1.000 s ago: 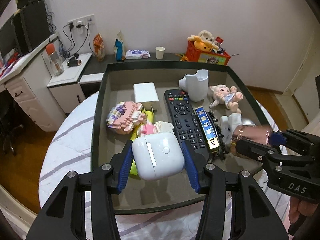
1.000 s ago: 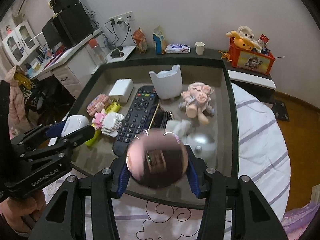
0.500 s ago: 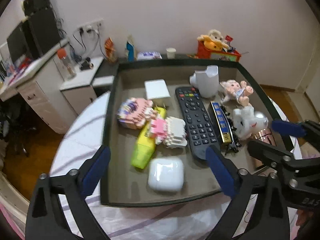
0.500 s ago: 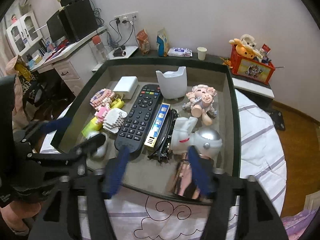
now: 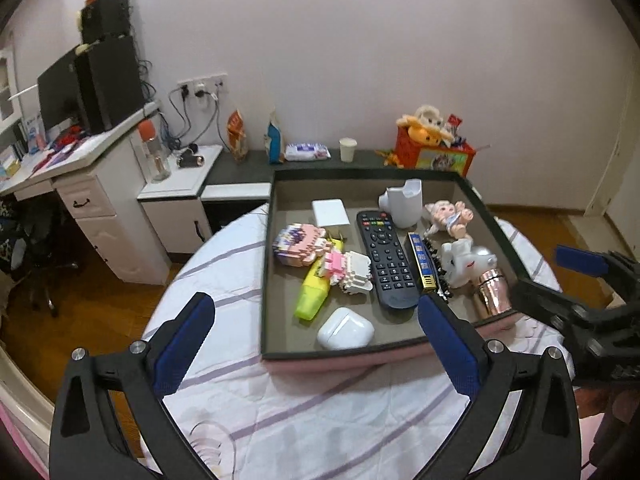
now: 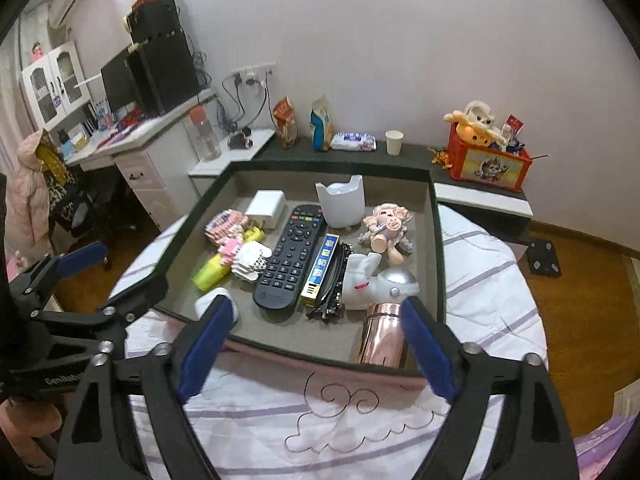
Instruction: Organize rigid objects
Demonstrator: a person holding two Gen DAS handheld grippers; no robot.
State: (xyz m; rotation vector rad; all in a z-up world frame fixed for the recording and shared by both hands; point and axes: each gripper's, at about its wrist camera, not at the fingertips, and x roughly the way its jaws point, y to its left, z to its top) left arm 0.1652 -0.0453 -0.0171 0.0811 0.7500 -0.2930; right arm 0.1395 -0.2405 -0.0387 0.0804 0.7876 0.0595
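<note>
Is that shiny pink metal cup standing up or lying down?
Standing up: the pink metal cup sits upright in the tray's near right corner.

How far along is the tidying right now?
Done: earbud case and copper cup lie in the tray beside the remote. In hand: nothing; left gripper and right gripper have just opened, empty. Left: nothing visible outside the tray.

my left gripper (image 5: 316,344): I am carrying black plastic arms with blue ribbed pads and silver screw heads | my right gripper (image 6: 316,346): it is showing the same black frame, blue pads, silver screws | marking: white letters "GenRobot" on the left body
</note>
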